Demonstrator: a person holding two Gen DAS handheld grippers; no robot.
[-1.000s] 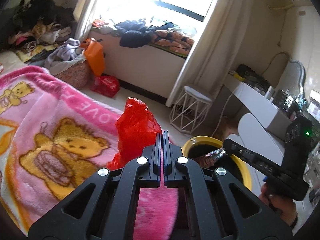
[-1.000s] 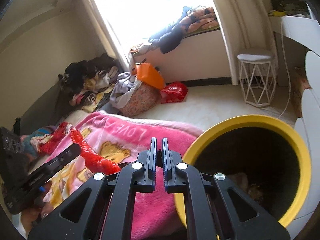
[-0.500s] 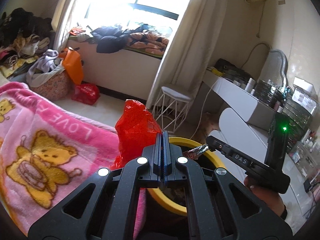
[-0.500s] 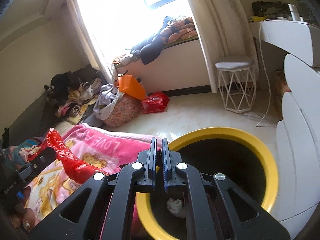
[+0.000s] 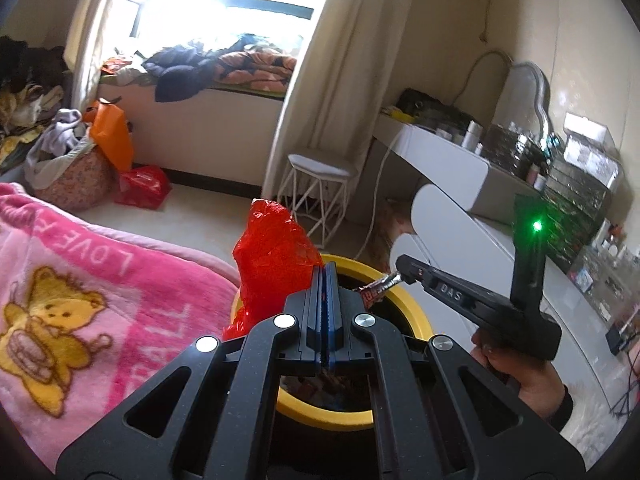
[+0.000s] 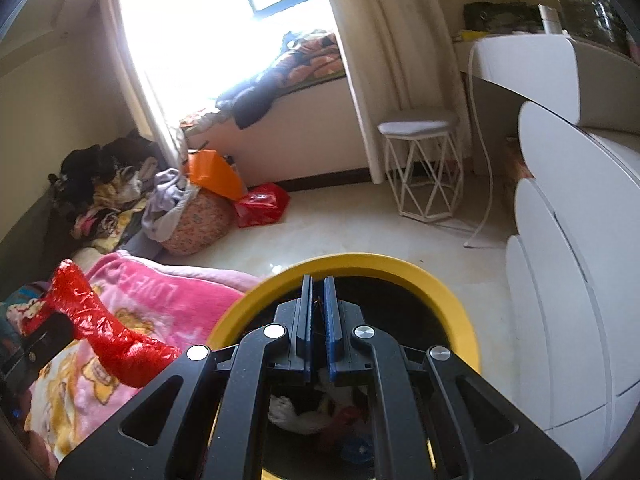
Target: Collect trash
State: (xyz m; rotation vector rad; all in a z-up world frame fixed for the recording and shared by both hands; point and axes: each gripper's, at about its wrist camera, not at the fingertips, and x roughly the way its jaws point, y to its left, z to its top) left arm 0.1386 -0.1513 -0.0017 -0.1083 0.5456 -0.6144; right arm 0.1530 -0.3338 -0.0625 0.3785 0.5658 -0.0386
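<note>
While both grippers hang over one yellow-rimmed bin (image 5: pixel 416 312), each carries a single piece of trash. Far left of the left jaws lies one pink blanket (image 5: pixel 80 292) printed with bears, two of them partly visible and the letters cut by the frame edge. The left gripper (image 5: pixel 325 276) has its jaws pressed together, pinching one crumpled red plastic bag (image 5: pixel 276 268) that rises just left of and above the tips; the bag's lower end is hidden behind the gripper body. Directly beyond and below those jaws sits the bin, most of its dark inside blocked by the gripper. Right of the left jaws, the right gripper (image 5: pixel 398 276) pinches one small shiny wrapper (image 5: pixel 376 290) at its tip, held above the bin's opening; the print on the wrapper is too small to read. One hand (image 5: pixel 520 380) grips its handle, and one green light glows on it.

From the right wrist view the jaws stand nearly closed with a thin gap; the wrapper between them shows only as a faint sliver. Left of them the red bag hangs over the blanket. Below them, inside the bin, several scraps lie, white, red and blue, hard to count. Beyond the jaws to the right stands one white stool (image 6: pixel 424 168).
</note>
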